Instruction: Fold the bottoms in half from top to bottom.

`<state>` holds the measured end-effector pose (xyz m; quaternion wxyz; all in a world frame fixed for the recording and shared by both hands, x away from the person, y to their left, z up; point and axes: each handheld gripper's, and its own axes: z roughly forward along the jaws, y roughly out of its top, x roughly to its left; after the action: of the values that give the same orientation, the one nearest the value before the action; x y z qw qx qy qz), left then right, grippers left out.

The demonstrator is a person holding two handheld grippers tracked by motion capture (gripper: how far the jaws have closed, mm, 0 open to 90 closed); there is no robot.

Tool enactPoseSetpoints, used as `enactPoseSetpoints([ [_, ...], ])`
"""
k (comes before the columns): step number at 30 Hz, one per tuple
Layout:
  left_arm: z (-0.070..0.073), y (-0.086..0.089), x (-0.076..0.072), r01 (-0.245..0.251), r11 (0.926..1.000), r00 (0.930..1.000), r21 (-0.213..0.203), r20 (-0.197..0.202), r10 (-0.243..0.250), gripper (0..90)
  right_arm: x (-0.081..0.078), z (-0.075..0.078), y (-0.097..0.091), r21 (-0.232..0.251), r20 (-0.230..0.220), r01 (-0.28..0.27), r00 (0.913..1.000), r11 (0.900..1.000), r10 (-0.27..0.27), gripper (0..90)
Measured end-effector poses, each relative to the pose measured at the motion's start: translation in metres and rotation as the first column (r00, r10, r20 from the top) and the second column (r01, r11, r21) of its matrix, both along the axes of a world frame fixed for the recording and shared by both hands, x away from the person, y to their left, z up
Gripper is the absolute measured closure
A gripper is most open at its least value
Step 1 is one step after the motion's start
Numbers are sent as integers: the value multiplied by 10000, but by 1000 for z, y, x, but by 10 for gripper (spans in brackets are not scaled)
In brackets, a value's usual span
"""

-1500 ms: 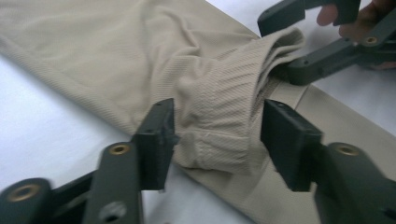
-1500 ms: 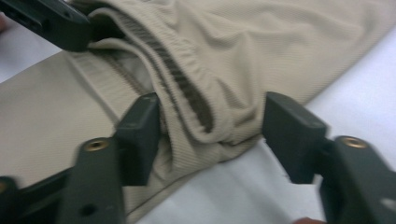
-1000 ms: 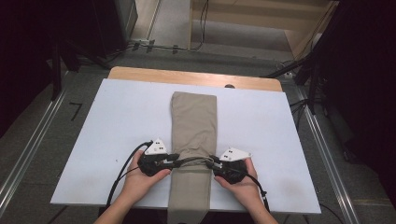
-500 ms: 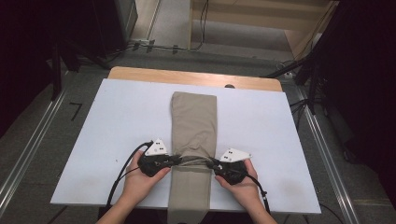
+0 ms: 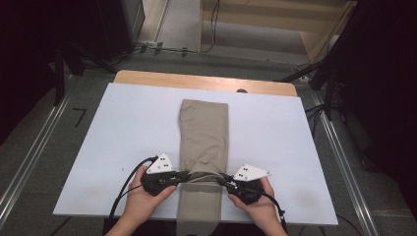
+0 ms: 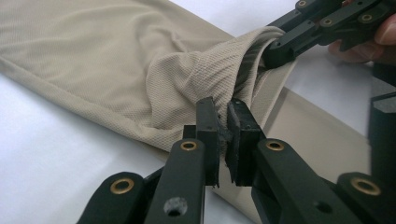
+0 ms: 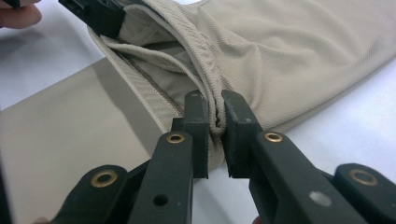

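- Cloth [image 5: 204, 132] lies mid-frame on the counter [image 5: 123, 128], near end hanging off the bottom edge.
- L gripper [image 5: 183, 176] jaws have just closed, pinching the fold's left edge; R gripper [image 5: 223, 179] same on the right.
- Risks, we reckon: thin pinch slips if we lift unevenly; hanging end drags, fold skews.
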<state>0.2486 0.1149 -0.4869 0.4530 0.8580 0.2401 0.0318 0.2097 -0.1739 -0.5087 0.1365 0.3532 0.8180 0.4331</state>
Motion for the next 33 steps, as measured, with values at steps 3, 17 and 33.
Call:
enactPoseSetpoints([
  [3, 2, 2, -10, 155, 9999, 9999, -4, 1, -155, 857, -10, 3, 0, 68, -23, -85, 10000, 9999, 85, 800],
  [17, 13, 14, -56, 887, 9961, 9961, -40, -34, -887, 846, -59, 11, 3, 309, -146, -701, 9974, 9971, 705, 797],
  [33, 33, 30, -31, 820, 9828, 9965, -1655, 4, -831, 103, -46, 40, -20, 1790, -237, -323, 9990, 9833, 372, 0],
])
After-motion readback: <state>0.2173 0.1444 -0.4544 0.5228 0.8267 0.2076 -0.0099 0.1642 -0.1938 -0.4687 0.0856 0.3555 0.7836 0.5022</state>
